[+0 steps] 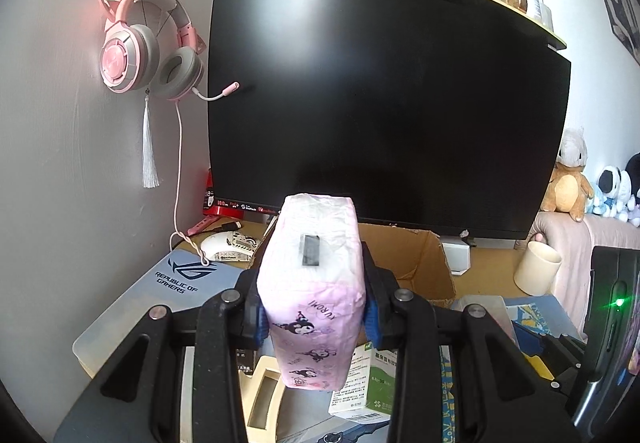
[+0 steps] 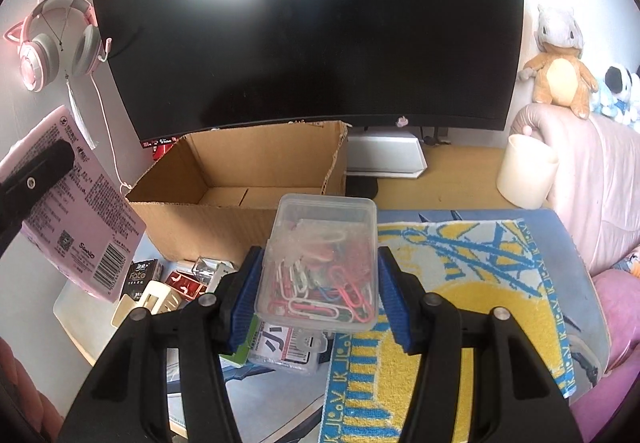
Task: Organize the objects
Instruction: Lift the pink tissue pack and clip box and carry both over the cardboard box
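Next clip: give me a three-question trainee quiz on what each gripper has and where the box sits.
1. True or false: the left gripper grips a pink tissue pack.
2. What fills the clear case in the right gripper? A) coins B) paper clips C) batteries
3. Fill in: the open cardboard box stands in front of the ____.

Key: 1 true; 2 B; 3 monitor.
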### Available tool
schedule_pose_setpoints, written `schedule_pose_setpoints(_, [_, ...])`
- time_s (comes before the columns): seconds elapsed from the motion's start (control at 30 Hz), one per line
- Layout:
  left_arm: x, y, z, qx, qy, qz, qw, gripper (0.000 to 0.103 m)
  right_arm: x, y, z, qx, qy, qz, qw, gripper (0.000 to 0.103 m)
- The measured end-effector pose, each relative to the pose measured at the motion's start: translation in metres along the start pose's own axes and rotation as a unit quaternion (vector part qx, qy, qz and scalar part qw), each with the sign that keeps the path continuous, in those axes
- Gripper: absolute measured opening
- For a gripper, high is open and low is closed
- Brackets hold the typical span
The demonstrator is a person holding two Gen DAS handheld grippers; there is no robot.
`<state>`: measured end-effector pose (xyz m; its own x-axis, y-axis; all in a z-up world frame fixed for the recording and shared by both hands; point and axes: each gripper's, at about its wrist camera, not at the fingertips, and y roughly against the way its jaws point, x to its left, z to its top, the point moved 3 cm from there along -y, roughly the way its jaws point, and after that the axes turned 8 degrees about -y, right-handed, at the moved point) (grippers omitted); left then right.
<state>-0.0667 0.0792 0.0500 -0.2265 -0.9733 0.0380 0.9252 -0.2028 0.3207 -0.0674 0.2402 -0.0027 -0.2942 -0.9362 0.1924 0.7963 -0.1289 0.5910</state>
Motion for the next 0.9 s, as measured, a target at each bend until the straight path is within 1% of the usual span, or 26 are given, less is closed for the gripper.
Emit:
schedule_pose_setpoints(0.17, [0.001, -0.012, 0.013, -0.001, -0.008, 0.015, 0.9999, 0.034, 0.000, 0.000, 0.018, -0.004, -0.006, 0.010, 1.000, 0.060])
schedule_pose_setpoints(0.3, [0.006, -0.017, 0.024, -0.011, 0.001, 0.014, 0.9998, 0.034, 0.003, 0.006, 0.034, -0.018, -0.006, 0.029, 0.999, 0.060])
schedule_pose_setpoints(0.4, [0.008, -0.023, 0.034, -0.018, -0.007, 0.017, 0.9997, 0.034, 0.007, 0.004, 0.044, -0.025, -0.002, 0.035, 0.999, 0.060])
schedule_pose_setpoints(0.5, [0.011, -0.031, 0.045, -0.022, -0.014, 0.027, 0.9993, 0.034, 0.014, -0.003, 0.054, -0.026, 0.014, 0.033, 0.999, 0.060])
schedule_pose_setpoints(0.6, [0.017, -0.040, 0.055, -0.025, -0.010, 0.025, 0.9993, 0.034, 0.019, -0.011, 0.065, -0.031, 0.027, 0.030, 0.999, 0.060])
schedule_pose_setpoints(0.73, [0.023, -0.053, 0.066, -0.030, -0.014, 0.029, 0.9990, 0.034, 0.023, -0.028, 0.077, -0.034, 0.029, 0.030, 0.999, 0.060])
schedule_pose_setpoints(0.9, [0.031, -0.072, 0.075, -0.034, -0.011, 0.029, 0.9989, 0.034, 0.027, -0.056, 0.088, -0.035, 0.019, 0.065, 0.997, 0.060])
